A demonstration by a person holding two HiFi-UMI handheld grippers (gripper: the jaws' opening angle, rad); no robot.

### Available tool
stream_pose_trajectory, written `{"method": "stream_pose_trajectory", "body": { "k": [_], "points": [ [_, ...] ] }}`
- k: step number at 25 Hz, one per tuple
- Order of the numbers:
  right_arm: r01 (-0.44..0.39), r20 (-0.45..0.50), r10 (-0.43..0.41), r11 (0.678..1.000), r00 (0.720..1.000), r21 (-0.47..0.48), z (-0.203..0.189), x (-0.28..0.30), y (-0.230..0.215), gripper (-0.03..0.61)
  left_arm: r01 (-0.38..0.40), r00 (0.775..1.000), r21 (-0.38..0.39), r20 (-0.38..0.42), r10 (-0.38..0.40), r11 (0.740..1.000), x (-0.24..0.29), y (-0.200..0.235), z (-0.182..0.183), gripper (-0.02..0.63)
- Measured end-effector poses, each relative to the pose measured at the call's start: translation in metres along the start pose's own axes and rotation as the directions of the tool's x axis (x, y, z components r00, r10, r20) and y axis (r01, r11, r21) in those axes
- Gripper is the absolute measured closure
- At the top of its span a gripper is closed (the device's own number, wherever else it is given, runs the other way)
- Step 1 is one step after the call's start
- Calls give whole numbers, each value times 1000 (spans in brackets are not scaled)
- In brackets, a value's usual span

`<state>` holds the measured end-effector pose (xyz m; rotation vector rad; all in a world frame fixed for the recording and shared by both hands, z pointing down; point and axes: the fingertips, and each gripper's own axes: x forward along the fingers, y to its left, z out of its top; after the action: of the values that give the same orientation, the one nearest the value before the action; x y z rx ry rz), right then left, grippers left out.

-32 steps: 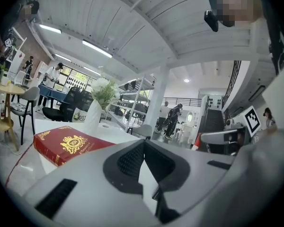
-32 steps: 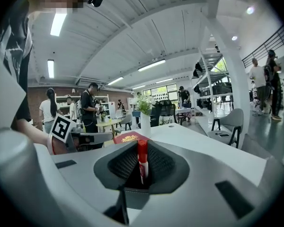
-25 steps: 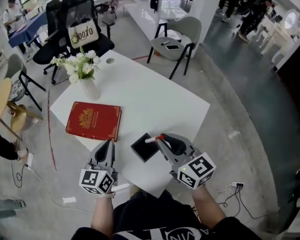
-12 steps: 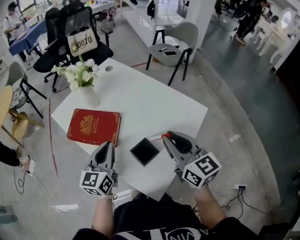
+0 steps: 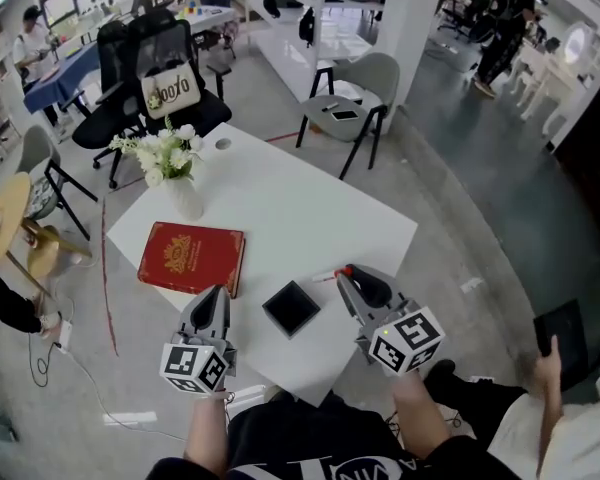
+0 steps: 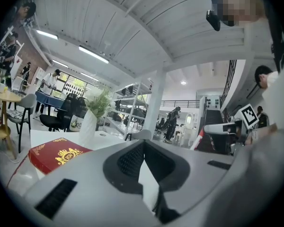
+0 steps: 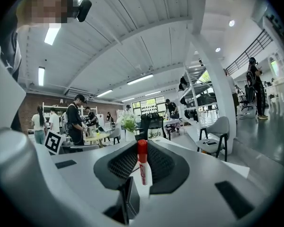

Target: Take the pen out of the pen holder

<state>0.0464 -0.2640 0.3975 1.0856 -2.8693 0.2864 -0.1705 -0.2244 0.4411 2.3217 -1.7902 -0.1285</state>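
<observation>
"ooYo" on chair cushion [image 5: 170, 93]

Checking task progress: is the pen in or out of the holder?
Out: the right gripper holds the pen clear of the pen holder.

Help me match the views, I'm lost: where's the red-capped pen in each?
Head view: pen lower centre, in the right gripper.
Left gripper view: pen right of centre, mid-height.
Right gripper view: pen centre, between the jaws.
Shared landmark: the flower vase.
</observation>
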Motion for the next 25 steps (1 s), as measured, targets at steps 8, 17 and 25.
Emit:
{"method": "stream_pose_trajectory", "body": {
  "k": [8, 17, 25],
  "points": [
    [23, -27, -23, 1000, 999, -6, -12, -4, -8, 508, -12, 1000, -4, -7, 12, 1000, -5, 0, -3, 611],
    [32, -41, -32, 999, 999, 17, -24, -4, -13, 508, -30, 999, -9, -15, 30, 1000, -12, 6, -7, 611],
    [40, -63, -40, 999, 997, 5, -35, -5, -14, 508, -43, 999, -12, -22, 43, 999, -19, 8, -8, 611]
  ]
}}
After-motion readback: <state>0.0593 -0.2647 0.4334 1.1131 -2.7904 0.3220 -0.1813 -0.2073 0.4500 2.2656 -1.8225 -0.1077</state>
